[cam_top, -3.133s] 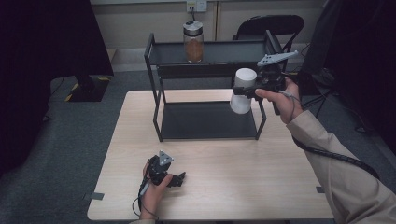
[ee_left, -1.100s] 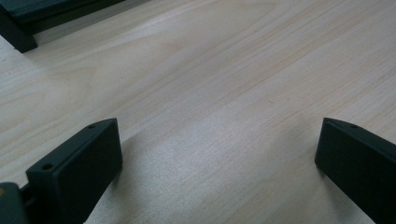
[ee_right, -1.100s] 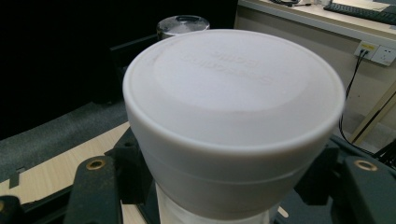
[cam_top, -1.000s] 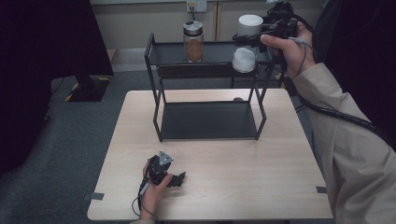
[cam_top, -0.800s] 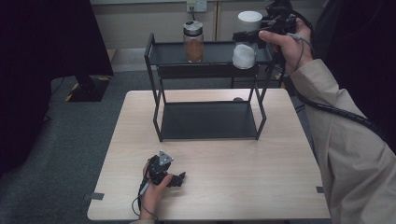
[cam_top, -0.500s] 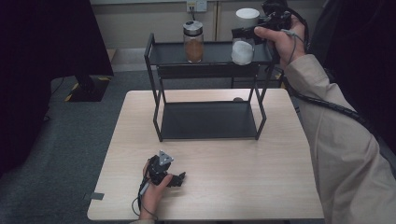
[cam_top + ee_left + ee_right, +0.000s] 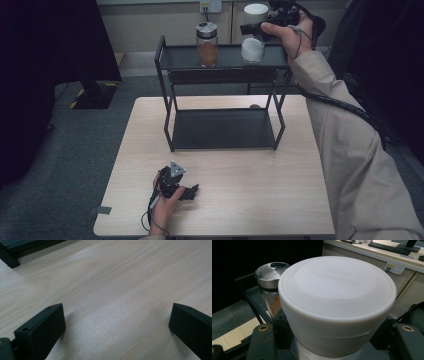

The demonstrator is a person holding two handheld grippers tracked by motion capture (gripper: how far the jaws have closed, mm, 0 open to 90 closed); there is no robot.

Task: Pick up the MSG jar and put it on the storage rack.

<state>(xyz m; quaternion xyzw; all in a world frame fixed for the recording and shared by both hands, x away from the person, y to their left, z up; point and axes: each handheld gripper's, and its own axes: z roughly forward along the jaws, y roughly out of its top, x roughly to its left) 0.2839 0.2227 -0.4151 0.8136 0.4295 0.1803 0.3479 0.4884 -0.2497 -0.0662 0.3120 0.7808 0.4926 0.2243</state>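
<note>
**White-lidded jar hangs over the top shelf**

The right gripper (image 7: 262, 29) has its jaws clamped on the white-lidded jar (image 7: 253, 35), pinching the neck just under the broad white lid (image 7: 337, 287), and holds it upright over the right end of the rack's top shelf (image 7: 227, 56). From the high view I can't tell whether the base touches the shelf or hangs just above it. Just beside it, to the left, stands the spice jar (image 7: 207, 44) with the metal cap, brown powder inside.

Down at the near edge of the surface (image 7: 250, 200), the left gripper (image 7: 190, 191) lies idle, jaws wide apart with nothing between them and bare wood under them.

The risks, as I judge them: letting go while the base is off the shelf could drop or tip the jar; drifting left could knock the spice jar; setting down too near the shelf's right end could send it over the edge. The grip is high on the jar, so a tilt of the wrist would swing the bottom.
</note>
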